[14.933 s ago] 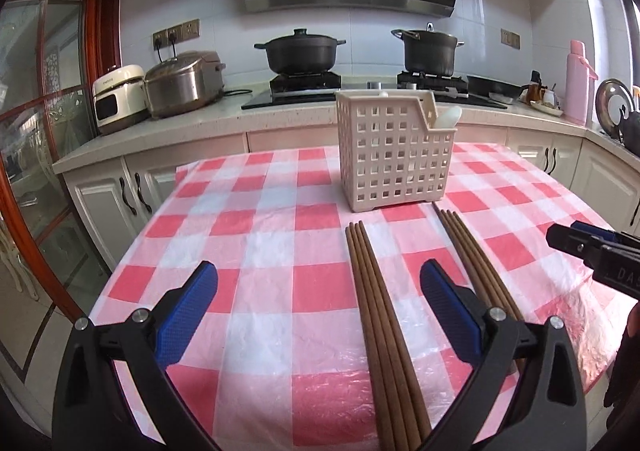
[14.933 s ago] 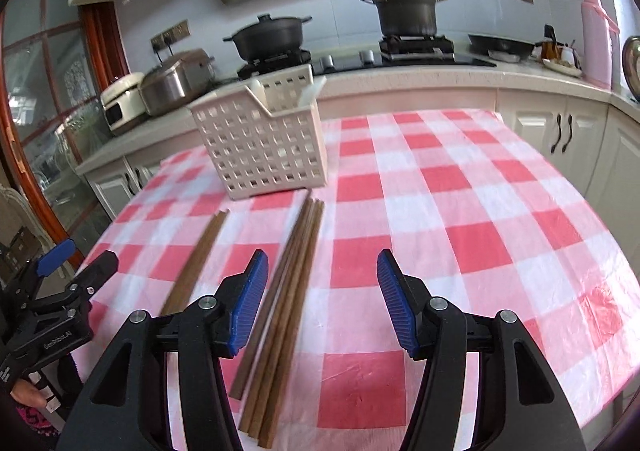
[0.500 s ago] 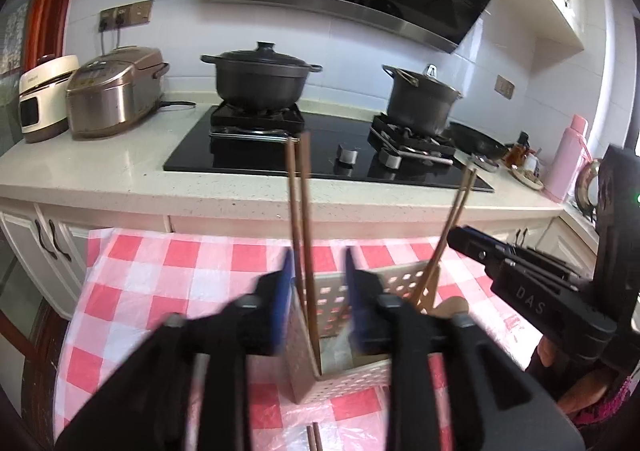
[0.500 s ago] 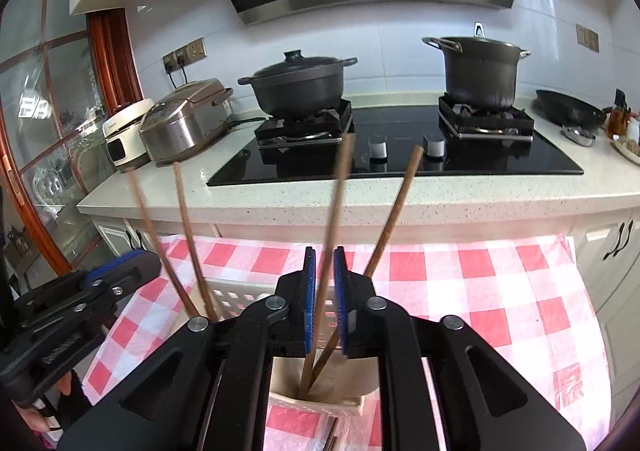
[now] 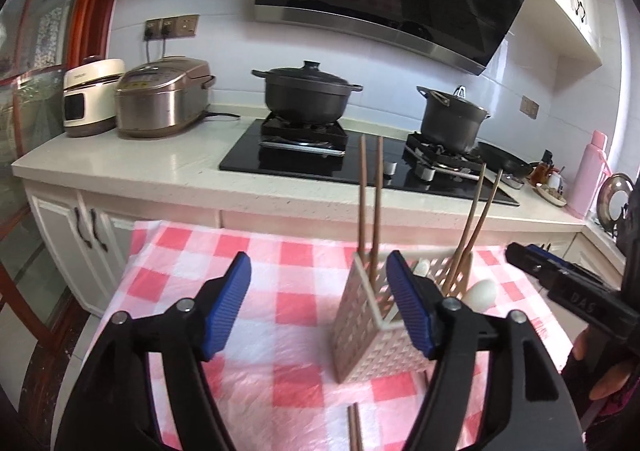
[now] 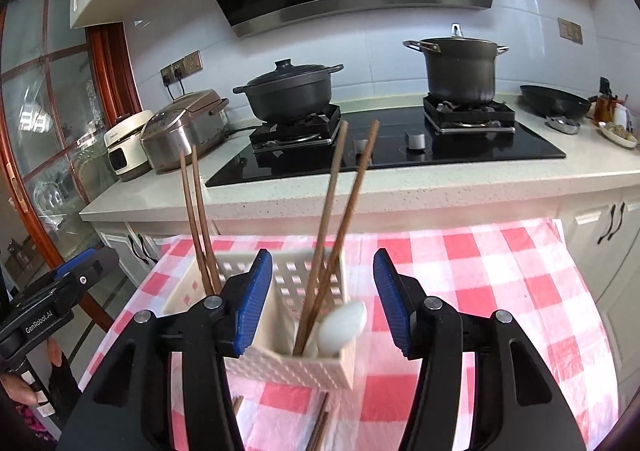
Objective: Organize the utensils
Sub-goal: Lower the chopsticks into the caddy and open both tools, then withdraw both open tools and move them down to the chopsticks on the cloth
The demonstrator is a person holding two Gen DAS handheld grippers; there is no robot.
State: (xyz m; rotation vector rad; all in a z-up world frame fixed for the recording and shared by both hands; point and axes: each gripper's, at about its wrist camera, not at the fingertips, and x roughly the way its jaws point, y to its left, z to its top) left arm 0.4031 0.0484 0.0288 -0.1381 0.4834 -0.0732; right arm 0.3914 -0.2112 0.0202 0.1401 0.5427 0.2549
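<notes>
A cream perforated utensil basket (image 5: 362, 325) (image 6: 288, 367) stands on the red-checked table. One pair of brown chopsticks (image 5: 370, 203) (image 6: 196, 219) stands upright in its left compartment. A second pair (image 5: 478, 219) (image 6: 340, 219) leans in the right compartment beside a white spoon (image 6: 344, 325) (image 5: 482, 291). My left gripper (image 5: 318, 299) is open and empty, just left of the basket. My right gripper (image 6: 323, 299) is open and empty, over the right compartment. More chopsticks (image 5: 354, 427) (image 6: 320, 427) lie on the cloth in front of the basket.
A counter (image 5: 160, 171) behind the table carries a hob with two dark pots (image 5: 306, 93) (image 6: 460, 67), two rice cookers (image 5: 164, 97) and a pink flask (image 5: 588, 175). The table edge (image 6: 580, 291) drops off at the right. The other gripper shows at each view's side.
Both grippers have opened and let go of their chopstick pairs, which now stand in the basket. The left gripper has shifted to the left of the basket.
</notes>
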